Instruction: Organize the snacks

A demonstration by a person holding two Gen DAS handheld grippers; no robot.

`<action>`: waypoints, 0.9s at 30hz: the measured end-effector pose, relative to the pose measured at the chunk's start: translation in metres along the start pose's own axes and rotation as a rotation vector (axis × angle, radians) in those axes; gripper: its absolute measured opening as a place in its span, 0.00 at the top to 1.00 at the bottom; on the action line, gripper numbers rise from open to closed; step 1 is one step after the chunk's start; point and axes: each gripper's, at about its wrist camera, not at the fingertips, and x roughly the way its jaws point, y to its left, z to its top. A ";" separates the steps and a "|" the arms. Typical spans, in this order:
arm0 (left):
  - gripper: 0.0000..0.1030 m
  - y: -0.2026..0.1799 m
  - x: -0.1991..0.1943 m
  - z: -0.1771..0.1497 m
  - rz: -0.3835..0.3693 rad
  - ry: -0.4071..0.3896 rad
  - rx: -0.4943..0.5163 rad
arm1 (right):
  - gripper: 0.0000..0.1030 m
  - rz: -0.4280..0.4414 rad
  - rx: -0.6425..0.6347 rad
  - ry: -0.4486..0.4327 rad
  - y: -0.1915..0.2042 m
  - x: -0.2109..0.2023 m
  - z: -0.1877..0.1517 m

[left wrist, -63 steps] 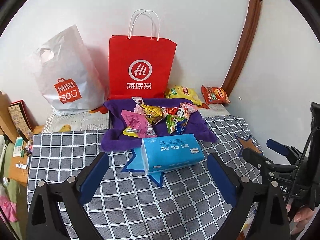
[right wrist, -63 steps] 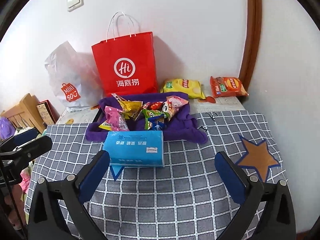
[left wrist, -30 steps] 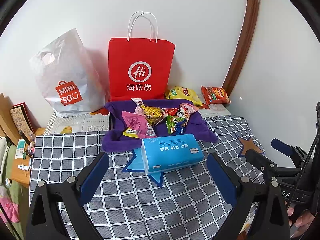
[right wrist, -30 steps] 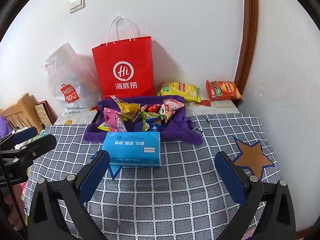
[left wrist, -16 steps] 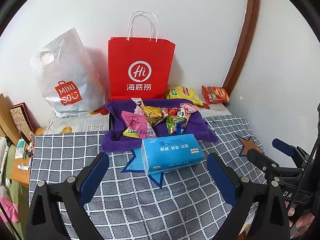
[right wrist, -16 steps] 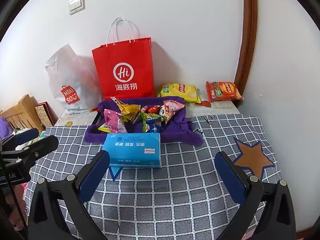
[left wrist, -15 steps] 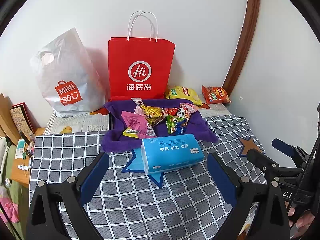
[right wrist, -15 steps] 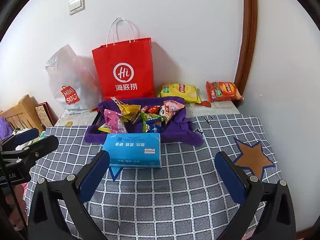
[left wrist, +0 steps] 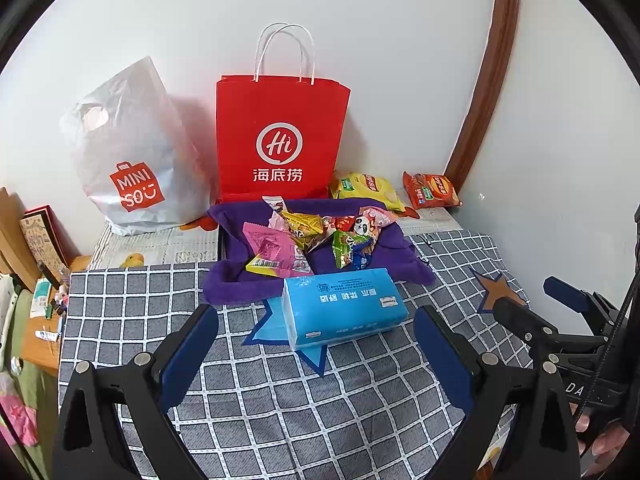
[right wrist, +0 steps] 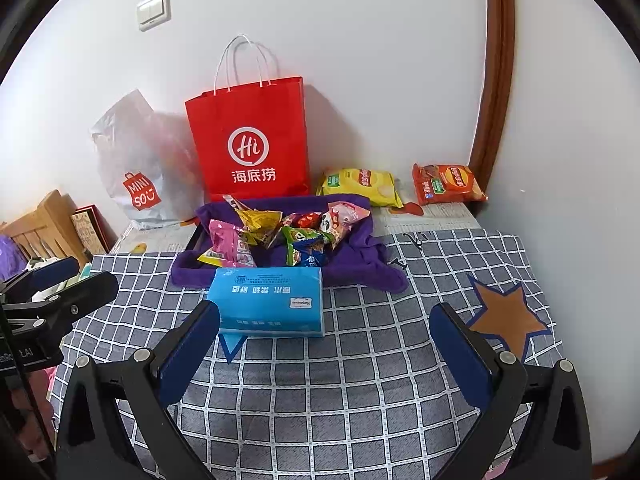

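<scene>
Several small snack packets (left wrist: 316, 240) (right wrist: 280, 234) lie heaped in a tray lined with purple cloth (left wrist: 232, 286) (right wrist: 360, 264) at the back of the checked table. A yellow chip bag (left wrist: 366, 188) (right wrist: 360, 186) and an orange chip bag (left wrist: 432, 196) (right wrist: 448, 184) lie by the wall to the right. A blue tissue pack (left wrist: 344, 306) (right wrist: 270, 300) sits in front of the tray. My left gripper (left wrist: 316, 344) (right wrist: 60, 284) is open, near the table's front, empty. My right gripper (right wrist: 324, 344) (left wrist: 532, 312) is also open and empty, to the right.
A red paper bag (left wrist: 280, 140) (right wrist: 252, 144) and a white plastic bag (left wrist: 128, 160) (right wrist: 140, 160) stand against the wall behind the tray. The grey checked tablecloth (left wrist: 280, 400) (right wrist: 340, 380) carries star patches. A wooden shelf with small items (left wrist: 36, 264) is at the left. A hand (left wrist: 600, 436) holds the right gripper.
Both grippers have drawn back and risen slightly; the scene looks a little farther away. Nothing on the table has moved, and both grippers have stayed open.
</scene>
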 end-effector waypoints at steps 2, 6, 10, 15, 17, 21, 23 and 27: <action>0.04 0.000 0.000 0.000 -0.001 0.000 0.000 | 0.00 0.001 -0.002 0.000 0.001 0.000 0.000; 0.04 0.000 0.000 0.000 0.000 -0.001 0.000 | 0.00 0.001 -0.001 -0.001 0.001 0.000 0.000; 0.04 0.000 0.000 0.000 0.000 0.000 0.001 | 0.00 0.001 -0.002 -0.001 0.001 0.000 0.000; 0.04 0.000 0.000 0.000 -0.001 0.001 0.000 | 0.00 0.001 -0.003 -0.002 0.002 -0.001 0.000; 0.04 0.000 0.000 0.000 0.000 0.000 0.000 | 0.00 0.001 -0.002 -0.001 0.002 -0.001 0.000; 0.04 0.000 0.000 0.000 0.001 0.000 0.000 | 0.00 0.002 -0.003 -0.002 0.002 -0.001 0.000; 0.04 0.000 0.000 0.000 0.000 -0.002 0.000 | 0.00 0.003 -0.003 -0.004 0.002 -0.002 0.000; 0.04 0.001 -0.001 0.000 0.002 -0.005 -0.001 | 0.00 0.005 -0.004 -0.009 0.002 -0.003 0.000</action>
